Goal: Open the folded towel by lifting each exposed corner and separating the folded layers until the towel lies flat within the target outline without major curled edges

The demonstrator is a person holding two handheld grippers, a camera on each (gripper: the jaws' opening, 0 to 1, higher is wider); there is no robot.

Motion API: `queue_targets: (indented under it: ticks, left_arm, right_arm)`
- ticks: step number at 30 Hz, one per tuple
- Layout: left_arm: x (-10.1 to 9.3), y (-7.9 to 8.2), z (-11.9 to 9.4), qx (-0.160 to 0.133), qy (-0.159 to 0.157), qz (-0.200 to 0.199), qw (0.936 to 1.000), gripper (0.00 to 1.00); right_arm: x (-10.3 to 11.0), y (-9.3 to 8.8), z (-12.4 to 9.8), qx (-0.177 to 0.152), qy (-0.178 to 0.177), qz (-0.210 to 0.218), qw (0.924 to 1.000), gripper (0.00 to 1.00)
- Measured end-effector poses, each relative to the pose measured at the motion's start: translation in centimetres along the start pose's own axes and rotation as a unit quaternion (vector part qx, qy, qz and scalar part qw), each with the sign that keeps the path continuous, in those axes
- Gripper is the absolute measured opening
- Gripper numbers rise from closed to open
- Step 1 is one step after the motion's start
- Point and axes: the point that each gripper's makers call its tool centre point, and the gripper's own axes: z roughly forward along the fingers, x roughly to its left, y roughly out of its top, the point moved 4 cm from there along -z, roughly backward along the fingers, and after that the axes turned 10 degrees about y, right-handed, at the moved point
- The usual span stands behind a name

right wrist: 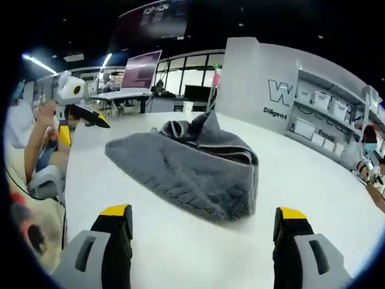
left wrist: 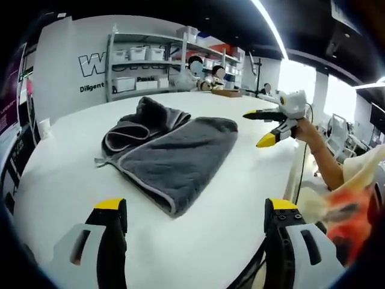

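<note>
A grey towel (left wrist: 174,150) lies on the white round table (left wrist: 72,174), its lower part spread in one flat folded panel and its far part bunched into curled folds. My left gripper (left wrist: 195,208) hovers open near the table's front edge, short of the towel, with nothing between its fingers. My right gripper (left wrist: 258,127), held by a hand, stands open just beyond the towel's right corner. In the right gripper view the towel (right wrist: 192,159) lies ahead of the open right gripper (right wrist: 203,212), and the left gripper (right wrist: 84,130) shows open at the far left.
Metal shelving (left wrist: 144,60) with white bins stands behind the table, with people seated near it. A white wall panel with lettering (right wrist: 283,90) and a desk with a screen (right wrist: 141,72) lie beyond the table's far side. The table edge (left wrist: 295,174) runs close on the right.
</note>
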Motion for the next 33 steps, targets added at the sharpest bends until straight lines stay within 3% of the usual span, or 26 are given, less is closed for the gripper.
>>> queue_targets:
  ticks: [7,11,33]
  left_arm:
    - [0.8,-0.1,0.4,-0.004,0.012,-0.014,0.9998,0.9]
    - [1.5,-0.2,0.9,-0.016,0.034,-0.037,0.9986,0.83]
    - [1.5,-1.8,4.4,-0.031,0.017,-0.116,0.9926,0.49]
  right_arm:
    - [-0.1,-0.2,-0.2,0.003,-0.001,0.005,1.0,0.97]
    - [-0.3,-0.1,-0.1,0.0,-0.002,0.009,1.0,0.96]
    - [-0.2,-0.4,-0.2,0.005,0.004,0.011,0.9999,0.91]
